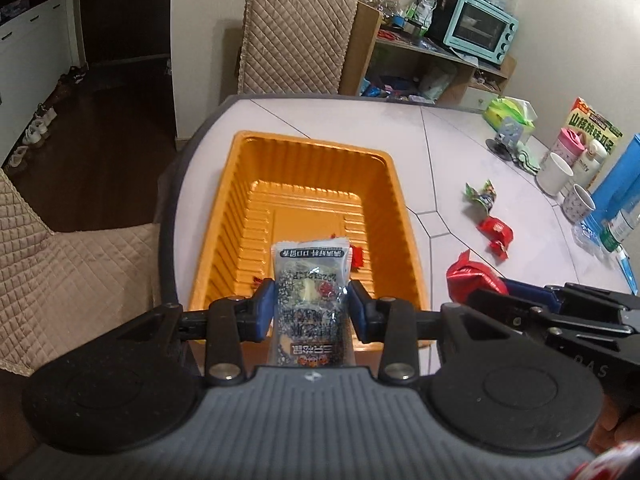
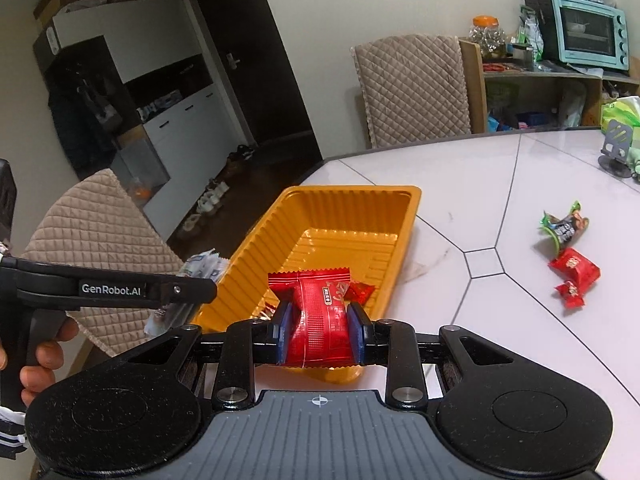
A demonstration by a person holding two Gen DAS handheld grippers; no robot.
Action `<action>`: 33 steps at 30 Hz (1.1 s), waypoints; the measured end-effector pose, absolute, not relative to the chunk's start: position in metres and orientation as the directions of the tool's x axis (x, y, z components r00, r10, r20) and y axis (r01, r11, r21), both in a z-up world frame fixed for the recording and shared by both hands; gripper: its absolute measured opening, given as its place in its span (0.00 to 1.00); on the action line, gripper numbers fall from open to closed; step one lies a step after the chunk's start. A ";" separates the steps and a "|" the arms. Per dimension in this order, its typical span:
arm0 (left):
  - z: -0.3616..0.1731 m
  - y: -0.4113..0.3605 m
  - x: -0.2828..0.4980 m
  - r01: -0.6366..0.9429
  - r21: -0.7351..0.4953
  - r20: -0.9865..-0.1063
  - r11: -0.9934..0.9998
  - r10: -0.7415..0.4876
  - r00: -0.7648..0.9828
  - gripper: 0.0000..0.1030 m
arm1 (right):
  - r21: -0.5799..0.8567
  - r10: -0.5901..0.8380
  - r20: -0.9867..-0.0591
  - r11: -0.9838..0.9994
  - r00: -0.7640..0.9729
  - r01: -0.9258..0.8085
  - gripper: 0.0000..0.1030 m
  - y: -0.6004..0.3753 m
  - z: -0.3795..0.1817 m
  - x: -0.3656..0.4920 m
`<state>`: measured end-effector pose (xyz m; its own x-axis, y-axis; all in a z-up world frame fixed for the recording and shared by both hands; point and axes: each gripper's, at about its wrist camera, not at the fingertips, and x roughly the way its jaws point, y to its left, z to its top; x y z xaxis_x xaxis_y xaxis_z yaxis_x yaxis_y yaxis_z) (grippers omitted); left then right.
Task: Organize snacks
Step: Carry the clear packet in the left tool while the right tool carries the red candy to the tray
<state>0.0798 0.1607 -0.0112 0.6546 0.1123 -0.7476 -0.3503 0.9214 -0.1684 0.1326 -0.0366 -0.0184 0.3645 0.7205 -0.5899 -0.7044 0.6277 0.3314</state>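
Left gripper (image 1: pixel 312 304): clenched on a clear snack packet (image 1: pixel 310 280) with dark print and a white sealed top edge; blue pads press its two sides; the packet stands upright over the near end of the tray.
Right gripper (image 2: pixel 320 330): clenched on a red foil snack packet (image 2: pixel 316 312) with crimped zigzag ends and white print; it hangs over the near end of the tray, glossy and creased.
Person's hand (image 2: pixel 44 352): wrapped round the handle of the other gripper at the left edge of the right wrist view.
Orange tray (image 1: pixel 240 208): rectangular, thin moulded plastic, ribbed stepped walls, flat rim; it sits on the table near its rounded edge.
Tray contents: a small red wrapped sweet (image 2: pixel 360 292) lies at the near end, partly hidden behind the held packets; the far floor is bare.
Table (image 1: pixel 460 152): white glossy top with thin dark seam lines and a grey rim.
Loose snacks: a green-edged packet (image 2: pixel 564 226), a red packet (image 2: pixel 576 266) and a small red sweet (image 2: pixel 570 294) lie close together on the table, well apart from the tray.
Cups (image 1: pixel 554 172): white ones stand beside a blue box (image 1: pixel 618 176).
Chairs (image 1: pixel 296 36): beige quilted covers.
Toaster oven (image 1: pixel 480 26): mint green, on a wooden shelf.
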 end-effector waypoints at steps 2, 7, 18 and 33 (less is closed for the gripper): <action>-0.011 0.167 0.083 -0.348 -0.162 -0.745 0.923 0.117 0.656 0.34 | 0.325 0.715 -0.594 0.632 0.368 -0.704 0.29 -0.027 -0.020 0.135; -0.012 0.183 0.094 -0.343 -0.152 -0.740 0.927 0.124 0.661 0.34 | 0.314 0.707 -0.601 0.638 0.373 -0.703 0.29 -0.005 -0.023 0.141; -0.018 0.207 0.136 -0.311 -0.109 -0.733 0.944 0.135 0.667 0.34 | 0.301 0.688 -0.617 0.655 0.382 -0.693 0.29 0.036 -0.036 0.170; -0.055 0.223 0.206 -0.267 -0.056 -0.788 0.962 0.122 0.603 0.35 | 0.314 0.646 -0.653 0.705 0.395 -0.636 0.29 0.066 -0.064 0.227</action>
<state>0.2055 0.2232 -0.0552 0.6034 0.1217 -0.7881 -0.2674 0.9620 -0.0561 0.2270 0.0660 -0.0645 0.3952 0.6463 -0.6528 -0.6356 0.7054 0.3136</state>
